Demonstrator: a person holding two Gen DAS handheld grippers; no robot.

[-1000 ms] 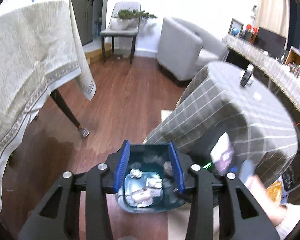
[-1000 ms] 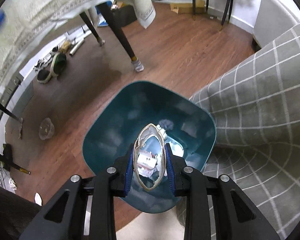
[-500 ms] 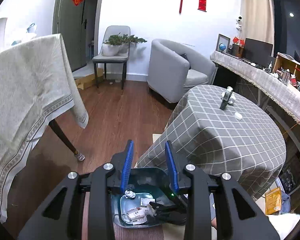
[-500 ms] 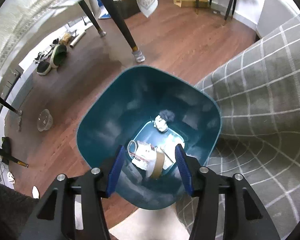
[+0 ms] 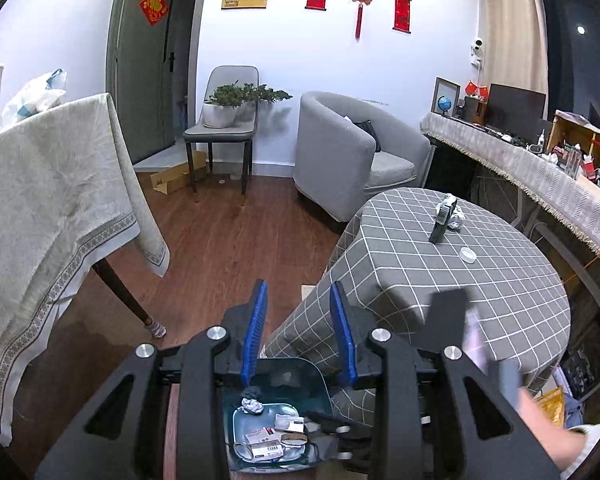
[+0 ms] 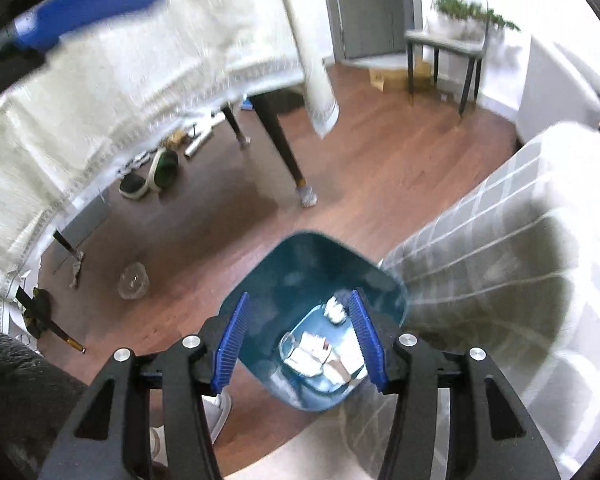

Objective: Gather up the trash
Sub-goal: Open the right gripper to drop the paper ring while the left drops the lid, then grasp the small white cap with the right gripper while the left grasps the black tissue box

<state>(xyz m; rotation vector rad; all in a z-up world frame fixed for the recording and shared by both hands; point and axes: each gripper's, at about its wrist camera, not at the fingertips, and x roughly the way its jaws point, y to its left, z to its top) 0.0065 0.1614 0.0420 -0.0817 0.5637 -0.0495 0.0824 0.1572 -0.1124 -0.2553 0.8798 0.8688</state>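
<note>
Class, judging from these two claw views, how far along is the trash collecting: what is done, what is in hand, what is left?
Done: wrappers and crumpled paper lie in the teal bin. In hand: nothing; the right claw and left claw are both open and empty. Left: a dark packet, crumpled paper and white cap on the checked table.

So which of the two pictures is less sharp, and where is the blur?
Right wrist view: clearly softer, with motion smear over the cream tablecloth and the checked tablecloth; the teal trash bin stays readable. Left wrist view: mostly sharp, with blur only on the right claw at the lower right; both views bend straight lines near the rim.
</note>
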